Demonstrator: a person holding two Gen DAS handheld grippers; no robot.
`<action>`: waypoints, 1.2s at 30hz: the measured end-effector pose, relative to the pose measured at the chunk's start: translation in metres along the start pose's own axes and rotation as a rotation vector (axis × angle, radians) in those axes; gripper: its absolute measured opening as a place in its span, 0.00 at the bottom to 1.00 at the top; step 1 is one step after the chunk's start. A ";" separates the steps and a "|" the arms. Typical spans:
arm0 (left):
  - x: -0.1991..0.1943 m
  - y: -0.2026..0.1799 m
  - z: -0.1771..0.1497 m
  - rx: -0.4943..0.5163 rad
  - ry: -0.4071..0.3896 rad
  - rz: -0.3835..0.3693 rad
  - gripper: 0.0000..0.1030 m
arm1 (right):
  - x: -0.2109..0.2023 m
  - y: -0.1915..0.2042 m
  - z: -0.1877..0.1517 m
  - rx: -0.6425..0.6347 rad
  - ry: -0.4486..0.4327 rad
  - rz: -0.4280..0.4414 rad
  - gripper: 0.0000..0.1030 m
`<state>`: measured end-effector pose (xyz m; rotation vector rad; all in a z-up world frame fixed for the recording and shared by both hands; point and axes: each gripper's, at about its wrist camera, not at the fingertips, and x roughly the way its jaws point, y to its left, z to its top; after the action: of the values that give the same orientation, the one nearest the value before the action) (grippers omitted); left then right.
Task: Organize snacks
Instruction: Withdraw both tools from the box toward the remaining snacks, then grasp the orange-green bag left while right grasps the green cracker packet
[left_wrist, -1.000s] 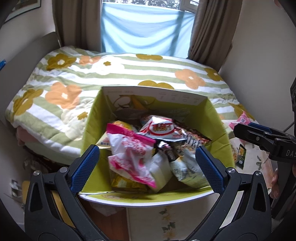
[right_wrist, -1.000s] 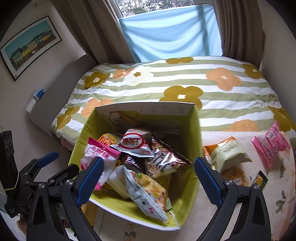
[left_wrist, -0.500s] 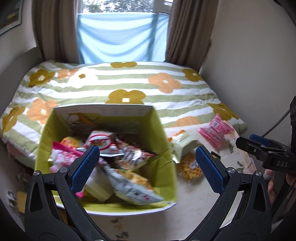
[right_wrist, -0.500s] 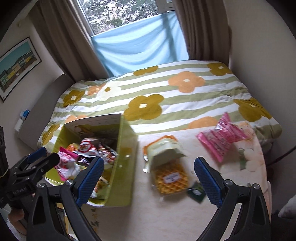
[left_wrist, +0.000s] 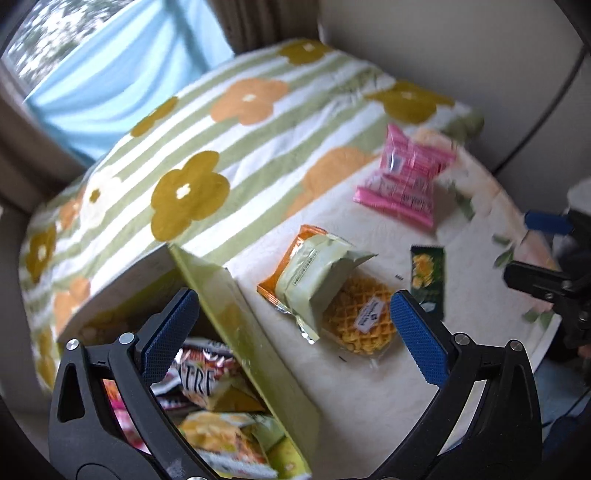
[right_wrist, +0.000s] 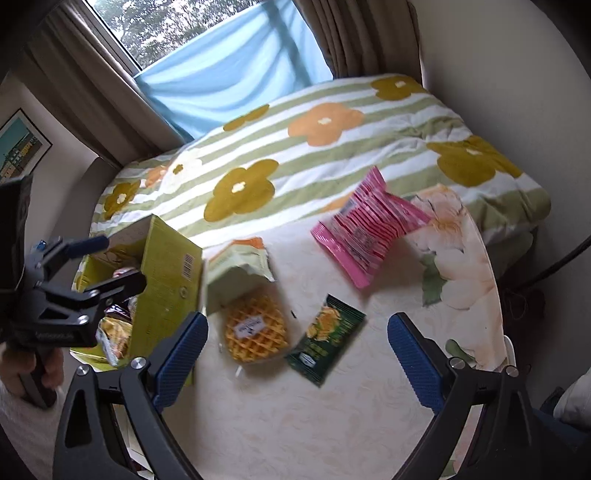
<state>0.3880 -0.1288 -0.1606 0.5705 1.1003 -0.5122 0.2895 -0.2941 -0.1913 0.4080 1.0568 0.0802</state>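
1. my left tongs (left_wrist: 291, 332) gape wide with nothing between them, above the green box (left_wrist: 258, 354) wall.
2. my right tongs (right_wrist: 297, 345) are spread just as wide, bare, over the surface (right_wrist: 332, 413).
3. the waffle (right_wrist: 255, 330) lies partly under a pale green packet (right_wrist: 236, 275).
4. the box's snacks (left_wrist: 207, 384) are blurred and half hidden.

both grippers are held spread wide with nothing between the fingers: the left gripper (left_wrist: 293, 325) and the right gripper (right_wrist: 297, 341), side by side.
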 end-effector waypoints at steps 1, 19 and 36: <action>0.013 -0.005 0.007 0.036 0.038 0.002 0.99 | 0.005 -0.004 -0.002 0.000 0.011 -0.004 0.94; 0.140 -0.022 0.033 0.450 0.381 -0.137 0.78 | 0.077 -0.025 -0.043 0.294 0.019 -0.175 0.94; 0.164 -0.021 0.028 0.506 0.410 -0.220 0.60 | 0.105 -0.012 -0.041 0.332 -0.008 -0.274 0.85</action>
<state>0.4538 -0.1795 -0.3058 1.0343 1.4412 -0.9046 0.3046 -0.2665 -0.3008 0.5580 1.1112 -0.3447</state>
